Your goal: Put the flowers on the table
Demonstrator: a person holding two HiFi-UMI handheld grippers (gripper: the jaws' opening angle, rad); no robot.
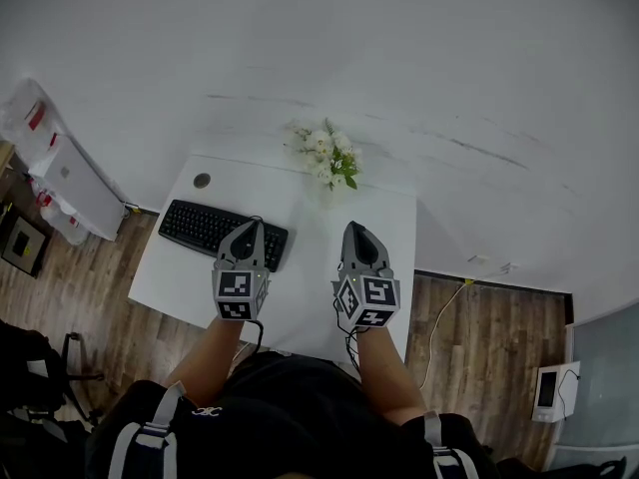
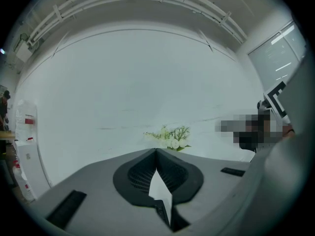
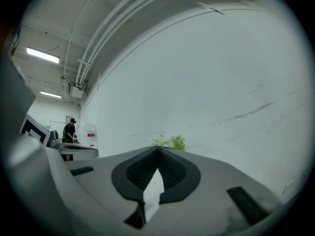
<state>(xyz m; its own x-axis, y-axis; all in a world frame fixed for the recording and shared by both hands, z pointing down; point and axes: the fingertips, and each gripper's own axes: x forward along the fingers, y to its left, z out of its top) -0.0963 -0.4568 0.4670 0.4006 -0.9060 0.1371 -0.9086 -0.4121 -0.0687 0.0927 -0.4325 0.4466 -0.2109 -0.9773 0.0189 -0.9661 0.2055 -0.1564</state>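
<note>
Closest in the head view are the person's two bare arms (image 1: 205,352), reaching out over a white table (image 1: 180,287) that stands on a brown wood floor (image 1: 489,332). Each hand holds a grey tool with a marker cube on it. The left gripper (image 1: 251,225) is clenched tight, its two black jaws pressed together at the tips with nothing between them. It hangs over the right end of a black keyboard (image 1: 205,226), and most of the keyboard lies toward 9 o'clock from it. The right gripper (image 1: 352,229) sits just beside the left one, at 3 o'clock from it, over a bare part of the table. Its jaws are squeezed together too, and they hold nothing. Farther back, at about 11 o'clock from the left gripper, a small round grey cap (image 1: 202,181) sits in the tabletop. Past both grippers, near 12 o'clock, the flowers (image 1: 328,156) stand at the far edge of the table, well apart from both tools. They are white blooms with green leaves, right up against the big white wall (image 1: 399,58) behind the table.
</note>
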